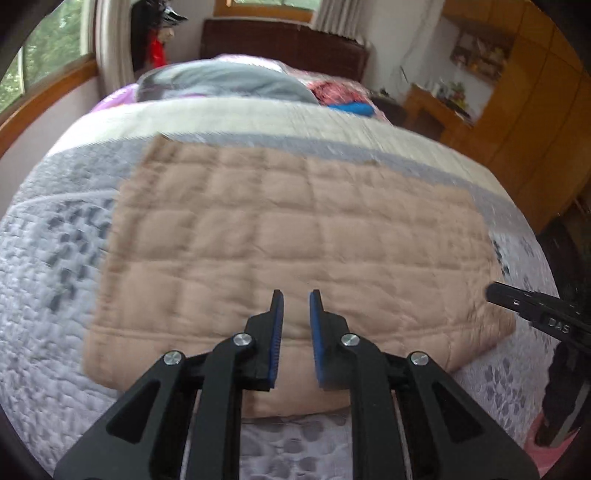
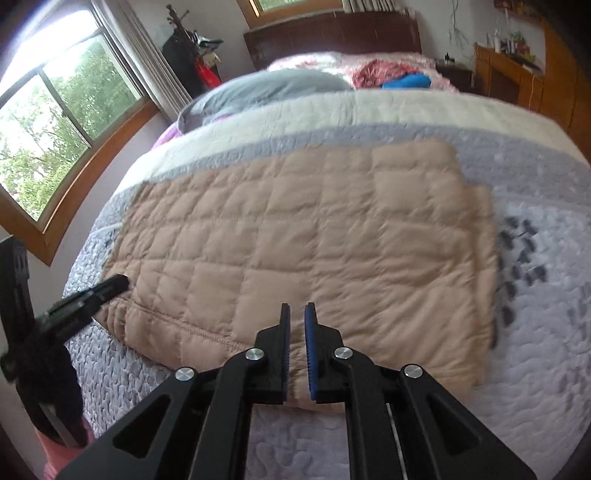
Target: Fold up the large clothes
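A tan quilted garment (image 1: 295,236) lies folded into a flat rectangle on the bed; it also shows in the right wrist view (image 2: 314,236). My left gripper (image 1: 296,295) hovers above its near edge, jaws slightly apart with nothing between them. My right gripper (image 2: 296,308) hovers over the near edge too, jaws a narrow gap apart and empty. The right gripper shows at the right edge of the left wrist view (image 1: 532,310). The left gripper shows at the left of the right wrist view (image 2: 92,291).
The bed has a grey-and-white quilted cover (image 2: 535,332). A grey pillow (image 2: 266,92) and red and blue cloth (image 2: 391,75) lie near the dark headboard (image 2: 332,33). A window (image 2: 55,122) is left; wooden cabinets (image 1: 517,110) are right.
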Motion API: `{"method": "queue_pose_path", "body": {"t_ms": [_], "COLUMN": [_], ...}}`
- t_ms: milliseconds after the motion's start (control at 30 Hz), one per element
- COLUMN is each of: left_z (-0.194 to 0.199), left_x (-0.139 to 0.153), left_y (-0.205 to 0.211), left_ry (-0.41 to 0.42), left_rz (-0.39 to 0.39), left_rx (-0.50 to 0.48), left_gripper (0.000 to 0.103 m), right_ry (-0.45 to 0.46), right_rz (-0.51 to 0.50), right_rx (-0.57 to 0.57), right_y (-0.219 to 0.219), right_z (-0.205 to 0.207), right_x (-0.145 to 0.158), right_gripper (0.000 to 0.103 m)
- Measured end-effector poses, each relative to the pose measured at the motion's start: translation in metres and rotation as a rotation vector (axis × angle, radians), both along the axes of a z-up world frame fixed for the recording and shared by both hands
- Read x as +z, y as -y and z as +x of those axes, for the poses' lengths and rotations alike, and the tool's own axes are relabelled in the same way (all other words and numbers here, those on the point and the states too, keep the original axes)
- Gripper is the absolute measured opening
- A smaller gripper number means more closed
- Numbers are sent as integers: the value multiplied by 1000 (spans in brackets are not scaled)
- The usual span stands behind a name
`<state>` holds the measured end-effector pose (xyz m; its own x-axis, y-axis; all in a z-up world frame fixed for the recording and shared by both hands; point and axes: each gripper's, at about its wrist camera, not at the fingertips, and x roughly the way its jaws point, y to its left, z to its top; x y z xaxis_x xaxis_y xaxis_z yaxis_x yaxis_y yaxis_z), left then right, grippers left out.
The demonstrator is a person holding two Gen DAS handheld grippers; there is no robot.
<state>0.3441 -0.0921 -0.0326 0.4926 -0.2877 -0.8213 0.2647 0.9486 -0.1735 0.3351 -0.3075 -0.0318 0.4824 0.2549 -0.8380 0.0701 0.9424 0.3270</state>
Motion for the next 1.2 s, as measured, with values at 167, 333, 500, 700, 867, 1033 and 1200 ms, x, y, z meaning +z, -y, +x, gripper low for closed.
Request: {"method": "queue_pose_path", "body": {"t_ms": [167, 333, 500, 700, 867, 1033, 1200], "left_z": [5, 7, 0, -22, -48, -40, -35], "left_x": [-38, -55, -59, -34, -18, -55, -60], "left_y": [7, 7, 13, 15, 39, 55, 51], "left_ry": [-38, -46, -5, 31, 76, 10, -15], "left_rz": [58, 57, 93, 83, 51, 83, 56], "left_rx": [-28, -47, -38, -15, -100, -135, -133], "left_gripper": [15, 15, 15, 11, 15, 16, 16], "right_ry": [-59, -90, -58, -8, 8, -84, -70], "right_rz": [-28, -51, -70, -18, -34, -55, -121], "right_rx": [-14, -45, -100, -118, -88, -83, -95], "right_y": [-8, -12, -17, -9, -18, -29, -40], "right_z": [6, 14, 9, -7, -19, -9, -8], "right_x": [-29, -55, -60, -37, -15, -50, -56], "right_gripper": [4, 2, 2, 7, 8, 6, 6]}}
